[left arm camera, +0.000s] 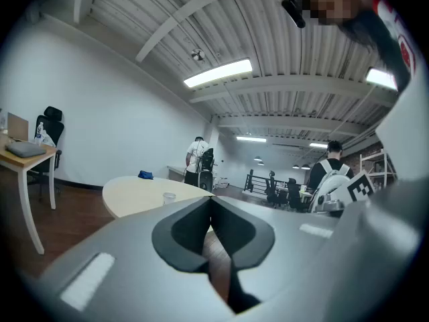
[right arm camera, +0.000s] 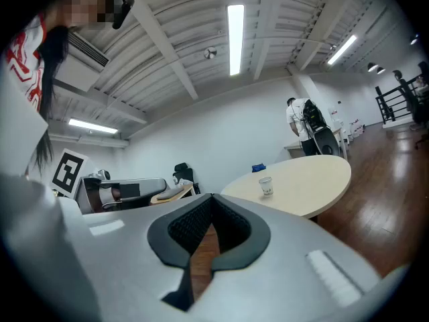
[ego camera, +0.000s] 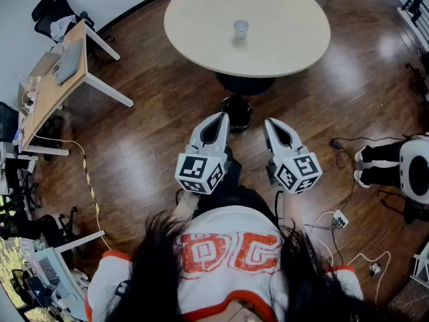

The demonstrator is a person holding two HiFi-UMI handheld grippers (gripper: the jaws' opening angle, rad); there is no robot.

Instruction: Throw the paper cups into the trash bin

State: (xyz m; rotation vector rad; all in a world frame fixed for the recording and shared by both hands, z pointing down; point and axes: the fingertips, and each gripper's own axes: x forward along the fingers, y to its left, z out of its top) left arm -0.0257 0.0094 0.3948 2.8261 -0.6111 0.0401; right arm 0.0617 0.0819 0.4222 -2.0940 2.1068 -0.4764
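A single white paper cup [ego camera: 240, 29] stands upright near the middle of the round beige table [ego camera: 201, 25]. The same cup shows small in the left gripper view [left arm camera: 169, 197] and the right gripper view [right arm camera: 266, 186]. A dark round trash bin [ego camera: 236, 113] sits on the wood floor just in front of the table's base. My left gripper [ego camera: 222, 117] and right gripper [ego camera: 269, 123] hover side by side over the floor, short of the table, tips pointing toward it. Both are shut with nothing between the jaws.
A wooden desk [ego camera: 50, 86] with a laptop stands at the left, with a chair [ego camera: 53, 12] behind it. Cables and a power strip [ego camera: 338, 218] lie on the floor at the right. Another person's shoes [ego camera: 369, 166] show at the right edge.
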